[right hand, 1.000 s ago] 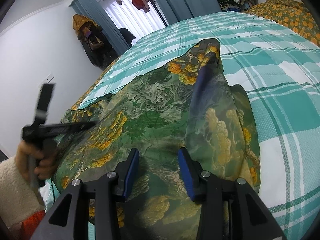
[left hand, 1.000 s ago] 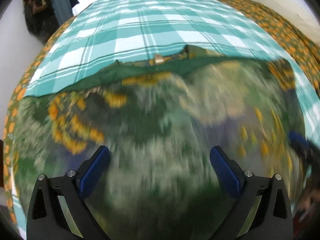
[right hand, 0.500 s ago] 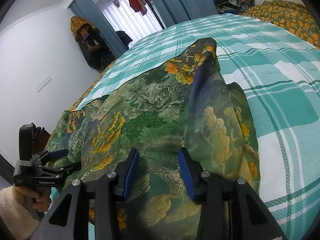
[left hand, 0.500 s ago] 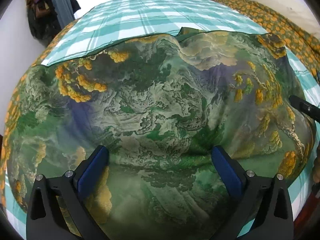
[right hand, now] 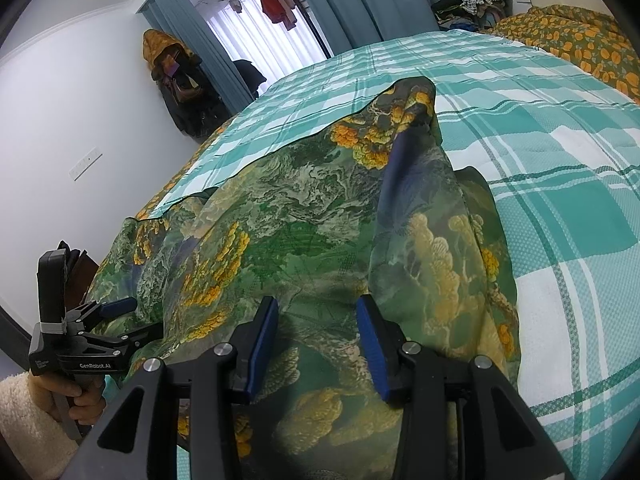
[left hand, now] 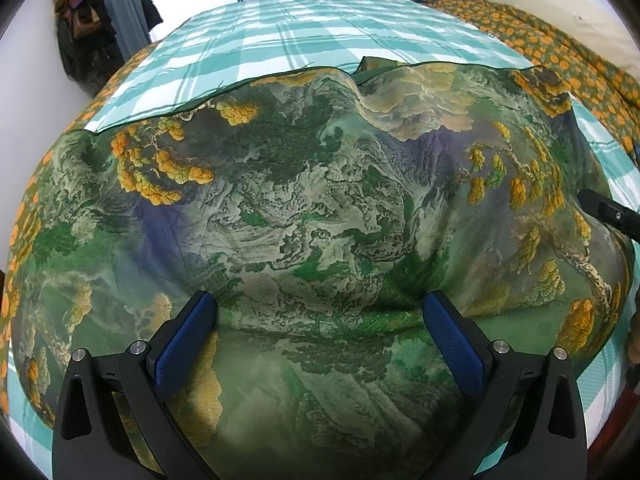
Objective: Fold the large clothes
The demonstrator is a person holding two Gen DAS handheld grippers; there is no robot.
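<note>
On plaid bedspread (left hand: 280, 40), rumpled silky garment (left hand: 320, 208)

The left wrist view sits close above the green printed garment (left hand: 320, 208), tipped steeply down past its tongs (left hand: 316, 340) toward the far window. The right wrist view looks from the bed's (right hand: 560, 184) near edge, less steeply, over the garment's right part. Both share the garment and checked bed; the right view also catches the left tongs (right hand: 132, 316).

Left gripper (left hand: 318, 312) gapes wide; right gripper (right hand: 318, 320) stands partly apart, both angled downward.
</note>
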